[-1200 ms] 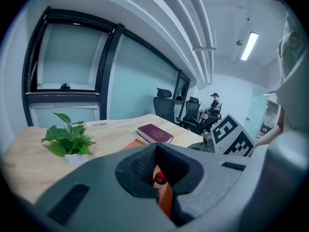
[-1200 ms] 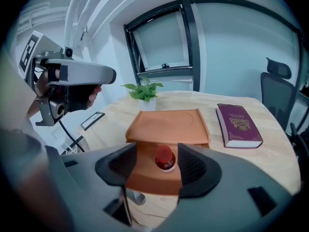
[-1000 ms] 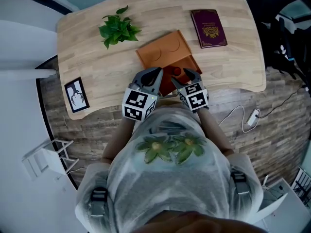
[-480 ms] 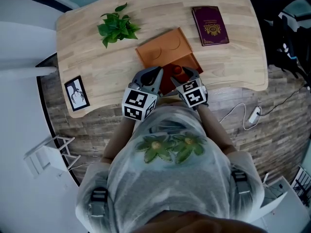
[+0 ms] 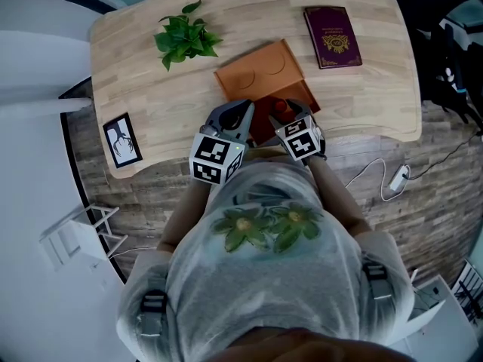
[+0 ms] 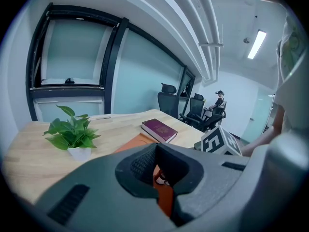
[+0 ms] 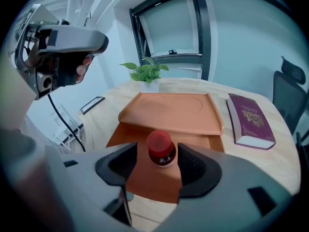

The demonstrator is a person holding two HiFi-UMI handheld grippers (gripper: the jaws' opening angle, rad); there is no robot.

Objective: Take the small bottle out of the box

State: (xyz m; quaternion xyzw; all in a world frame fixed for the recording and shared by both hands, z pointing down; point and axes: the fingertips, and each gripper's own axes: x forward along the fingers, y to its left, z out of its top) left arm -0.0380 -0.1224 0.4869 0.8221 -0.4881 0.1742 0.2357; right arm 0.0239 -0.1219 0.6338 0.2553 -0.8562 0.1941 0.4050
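Matt pale wood, fine grain, on the table (image 5: 151,74) — smooth matt orange on the box (image 7: 169,111), glossy red cap on the bottle (image 7: 161,149), ribbed grey plastic inside the right gripper (image 7: 158,162).

A wooden table (image 5: 151,104) fills the upper frame. At its near edge, mid-frame, an open orange box (image 5: 260,70) holds a red-capped bottle (image 5: 280,107). The left gripper (image 5: 243,111) sits just left of the bottle and the right gripper (image 5: 293,115) just right of it. A plant (image 5: 185,38) stands upper left, a maroon book (image 5: 333,36) lies upper right, and a picture (image 5: 122,140) lies at the left edge.
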